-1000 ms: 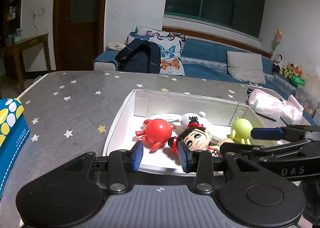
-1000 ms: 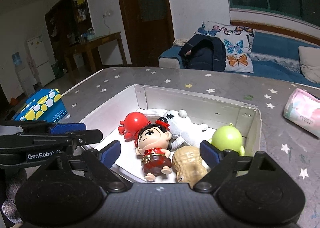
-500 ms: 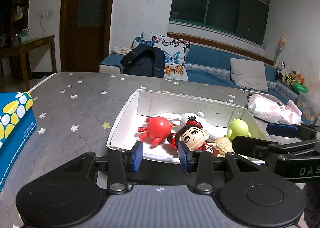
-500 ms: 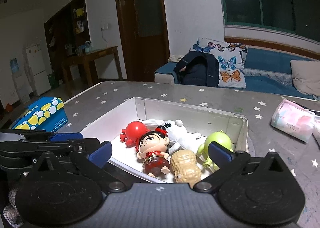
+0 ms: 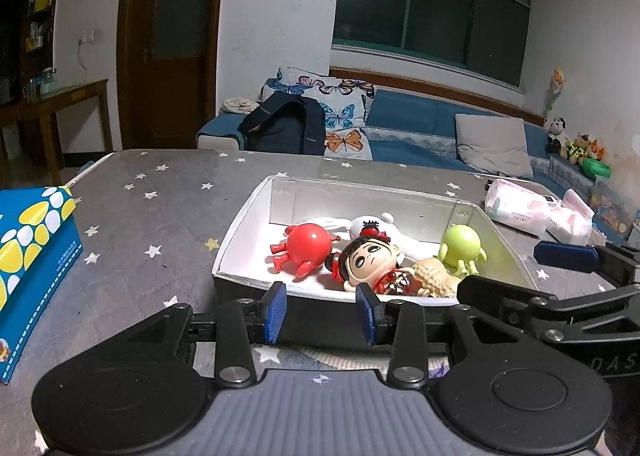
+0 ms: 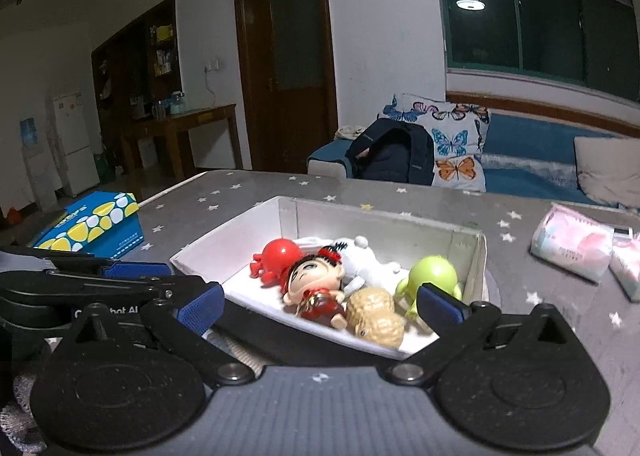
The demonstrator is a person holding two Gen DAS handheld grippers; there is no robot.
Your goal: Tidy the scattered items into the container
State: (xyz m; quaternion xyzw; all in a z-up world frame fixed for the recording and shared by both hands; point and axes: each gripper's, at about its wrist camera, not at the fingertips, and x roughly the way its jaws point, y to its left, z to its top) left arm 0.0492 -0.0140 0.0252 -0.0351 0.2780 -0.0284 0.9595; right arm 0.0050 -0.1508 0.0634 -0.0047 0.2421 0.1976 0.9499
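White cardboard, the container [image 6: 478, 256] now sits farther from both cameras than a second ago. The right gripper [image 6: 320, 302] has just been opening; it gapes empty. The left gripper [image 5: 322, 312], at its nine o'clock, is released, grasping nothing. Toys lie inside.

Home living room; blue sofa [image 5: 420, 135] with butterfly cushions [image 5: 340, 115]; fridge [image 6: 74, 143]; wooden door [image 5: 172, 39]
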